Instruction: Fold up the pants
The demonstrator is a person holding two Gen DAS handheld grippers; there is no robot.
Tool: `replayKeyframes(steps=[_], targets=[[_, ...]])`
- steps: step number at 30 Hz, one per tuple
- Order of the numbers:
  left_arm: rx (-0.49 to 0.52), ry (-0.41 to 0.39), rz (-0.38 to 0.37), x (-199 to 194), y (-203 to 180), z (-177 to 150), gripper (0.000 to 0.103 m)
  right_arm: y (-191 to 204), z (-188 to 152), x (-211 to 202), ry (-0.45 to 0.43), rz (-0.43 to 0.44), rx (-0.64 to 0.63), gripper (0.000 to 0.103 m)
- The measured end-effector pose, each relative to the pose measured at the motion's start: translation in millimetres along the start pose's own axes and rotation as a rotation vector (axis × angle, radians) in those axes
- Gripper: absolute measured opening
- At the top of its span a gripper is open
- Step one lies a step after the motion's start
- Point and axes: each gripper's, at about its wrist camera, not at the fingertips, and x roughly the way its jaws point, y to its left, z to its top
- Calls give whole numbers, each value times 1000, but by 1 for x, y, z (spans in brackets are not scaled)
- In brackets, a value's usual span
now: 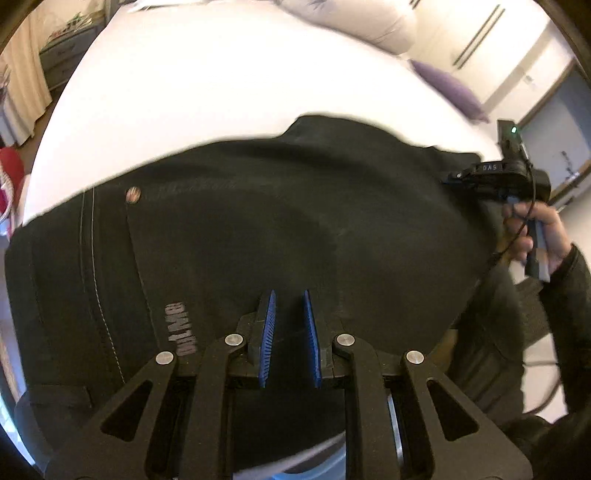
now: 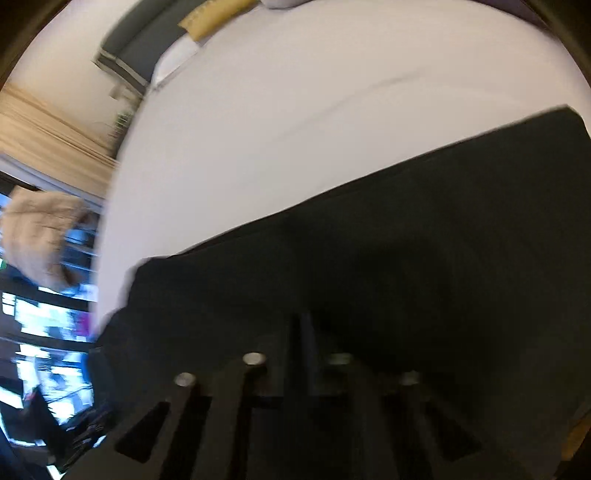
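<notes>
Black pants (image 1: 258,229) lie spread on a white bed (image 1: 207,88), with a metal button (image 1: 132,194) and grey lettering near the waistband at the left. My left gripper (image 1: 290,295) hovers just above the pants, its blue pads apart with nothing between them. The right gripper (image 1: 454,177) shows in the left wrist view at the pants' right edge, held by a hand (image 1: 535,232). In the blurred right wrist view the pants (image 2: 388,258) fill the lower frame and the right gripper (image 2: 301,321) has its fingers close together over the dark cloth.
A white pillow (image 1: 354,18) and a purple pillow (image 1: 450,88) lie at the far side of the bed. A grey dresser (image 1: 66,55) stands at the left. A yellow cushion (image 2: 218,14) and a window (image 2: 44,314) show in the right wrist view.
</notes>
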Motion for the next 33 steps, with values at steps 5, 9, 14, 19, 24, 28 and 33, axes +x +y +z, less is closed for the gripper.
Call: replayKeyframes(steps=[5, 9, 14, 19, 24, 28, 33], targets=[[-37, -23, -30, 7, 15, -9, 15, -34, 21, -3, -104, -33, 84, 0], [-52, -34, -38, 4, 18, -12, 15, -55, 31, -21, -205, -107, 160, 0], [-76, -54, -43, 3, 19, -16, 15, -6, -2, -43, -164, 58, 62, 7], [-61, -60, -28, 1, 17, -20, 15, 51, -34, -6, -28, 200, -84, 18], [-86, -81, -50, -2, 21, -26, 15, 8, -22, 14, -31, 206, 13, 0], [-88, -88, -51, -4, 23, -28, 15, -17, -9, -7, -157, 61, 186, 10], [-98, -100, -50, -5, 24, -32, 15, 79, -24, -6, -2, 299, -67, 44]])
